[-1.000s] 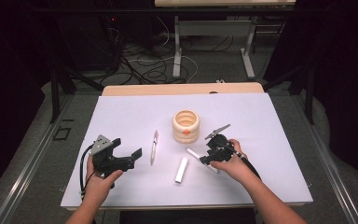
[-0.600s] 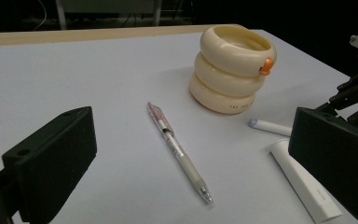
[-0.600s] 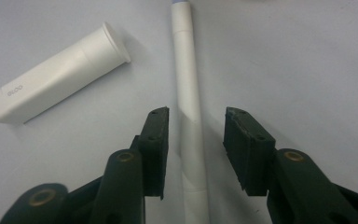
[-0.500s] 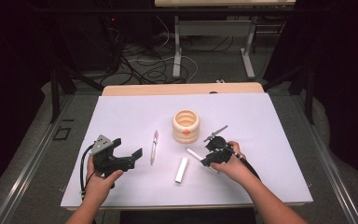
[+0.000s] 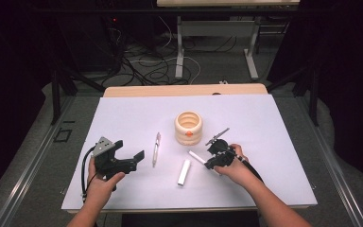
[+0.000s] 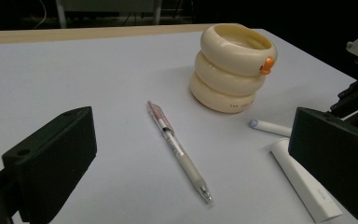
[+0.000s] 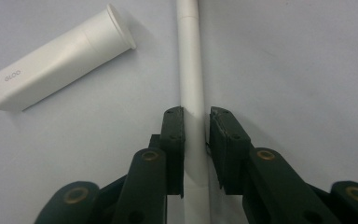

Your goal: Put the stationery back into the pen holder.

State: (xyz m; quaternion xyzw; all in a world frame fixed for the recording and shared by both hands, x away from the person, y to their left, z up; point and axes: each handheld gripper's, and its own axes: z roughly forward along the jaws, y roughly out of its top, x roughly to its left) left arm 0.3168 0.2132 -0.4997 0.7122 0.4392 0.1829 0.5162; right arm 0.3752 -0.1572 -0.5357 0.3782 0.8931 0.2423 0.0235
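My right gripper [image 7: 196,126] lies low over the table, and its jaws have just been closing onto a thin white pen [image 7: 189,60]. Both pads now press its barrel. From above, that gripper [image 5: 211,158] sits at the right with the white pen [image 5: 197,157] pointing left out of it. A white glue tube [image 7: 58,63] lies loose beside it. My left gripper [image 5: 131,151] is held at the left, open and empty. Its own view looks over a clear pen [image 6: 177,149] with a red end toward a cream ringed holder [image 6: 230,65].
The cream holder [image 5: 188,127] stands mid-table behind the clear pen [image 5: 156,148] and the glue tube [image 5: 184,172]. A white mat [image 5: 274,142] covers the table, with bare room at the right and back. A thin dark rod [image 5: 217,136] sticks up by the right gripper.
The right gripper's jaws have drawn in around the white pen. Both hands have stayed where they were, and the loose things have not moved.
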